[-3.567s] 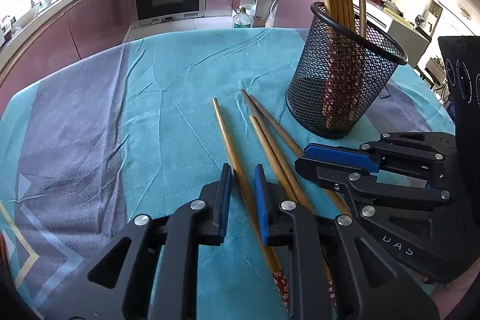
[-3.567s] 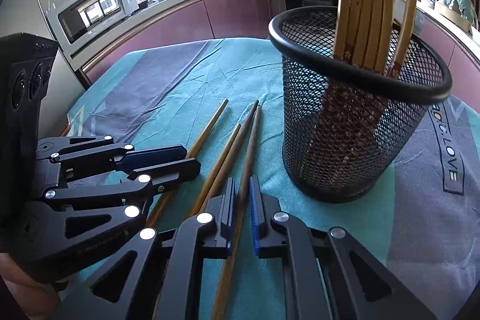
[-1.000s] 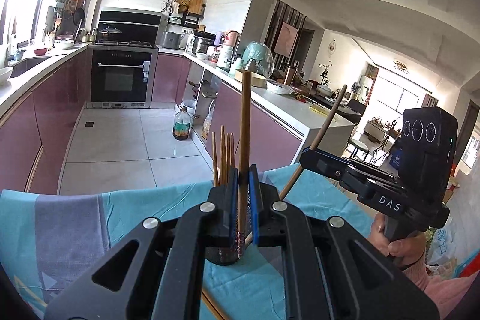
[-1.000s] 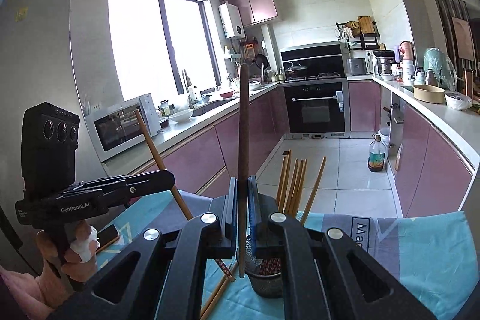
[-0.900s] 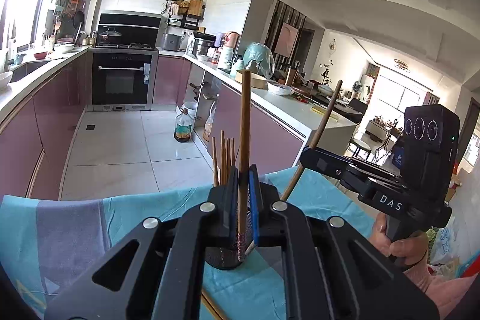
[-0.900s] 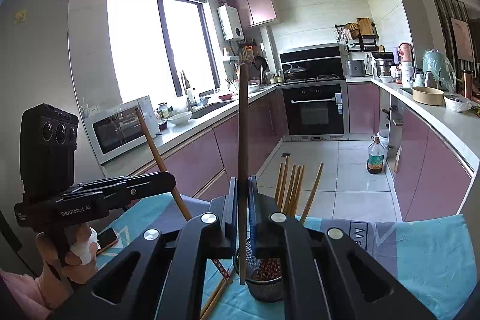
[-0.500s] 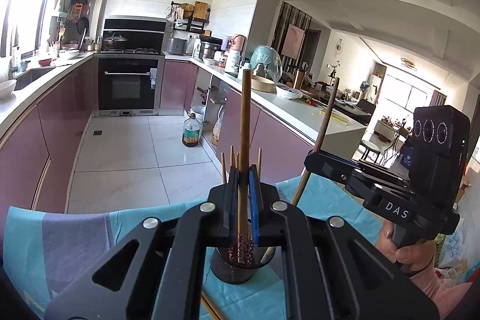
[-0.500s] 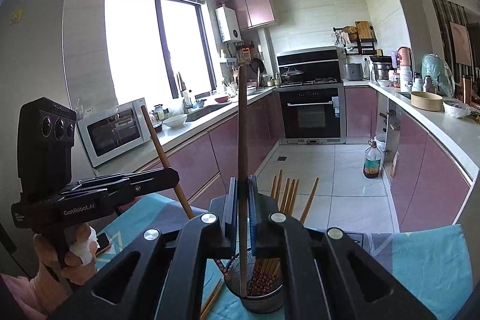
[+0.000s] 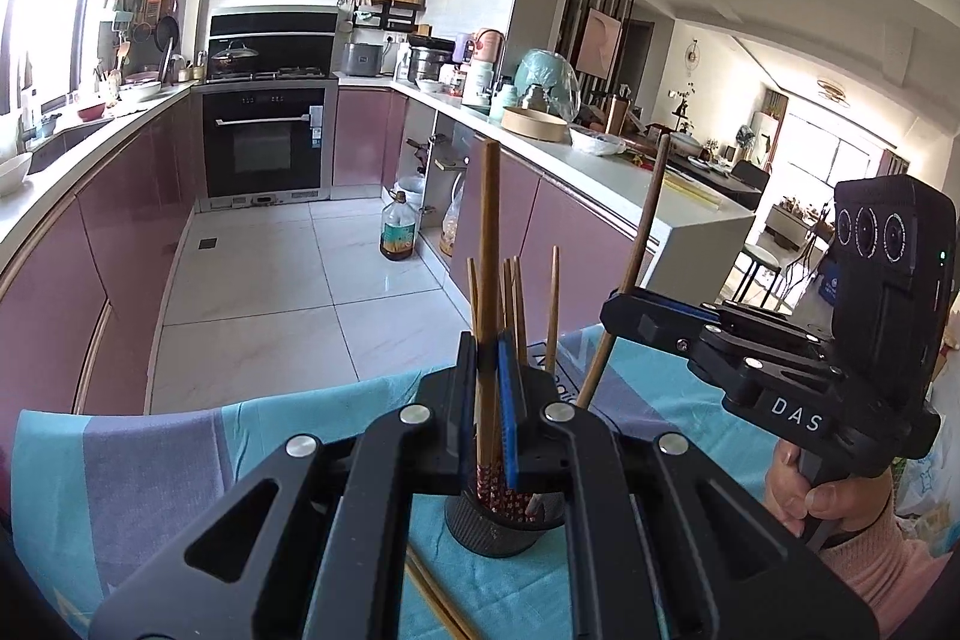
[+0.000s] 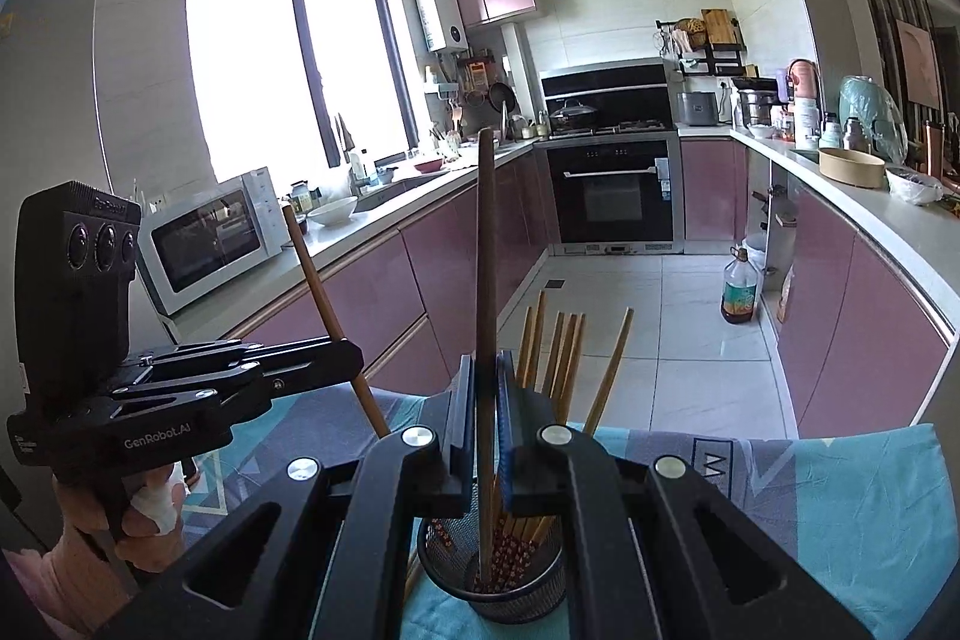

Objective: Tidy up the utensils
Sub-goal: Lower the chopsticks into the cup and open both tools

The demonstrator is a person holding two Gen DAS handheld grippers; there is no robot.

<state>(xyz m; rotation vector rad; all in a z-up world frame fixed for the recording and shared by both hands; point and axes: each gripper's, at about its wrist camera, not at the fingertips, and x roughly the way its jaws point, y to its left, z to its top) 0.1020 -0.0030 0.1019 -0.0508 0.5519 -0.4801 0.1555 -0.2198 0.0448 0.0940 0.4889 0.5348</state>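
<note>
Tools [image 9: 487,394] [image 10: 485,400] level, chopsticks [image 9: 491,244] [image 10: 485,244] upright.

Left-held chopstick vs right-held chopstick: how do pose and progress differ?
Seen from each other's cameras, the left-held chopstick and the right-held chopstick tilt opposite ways. In the right wrist view, the right-held one's tip is inside the mesh holder; the left-held one's tip is hidden. Both are clamped between shut jaws.

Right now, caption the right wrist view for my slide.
Right gripper lowers a chopstick into the mesh holder.

Both wrist views overlook the mesh holder [image 9: 504,526] closely.
</note>
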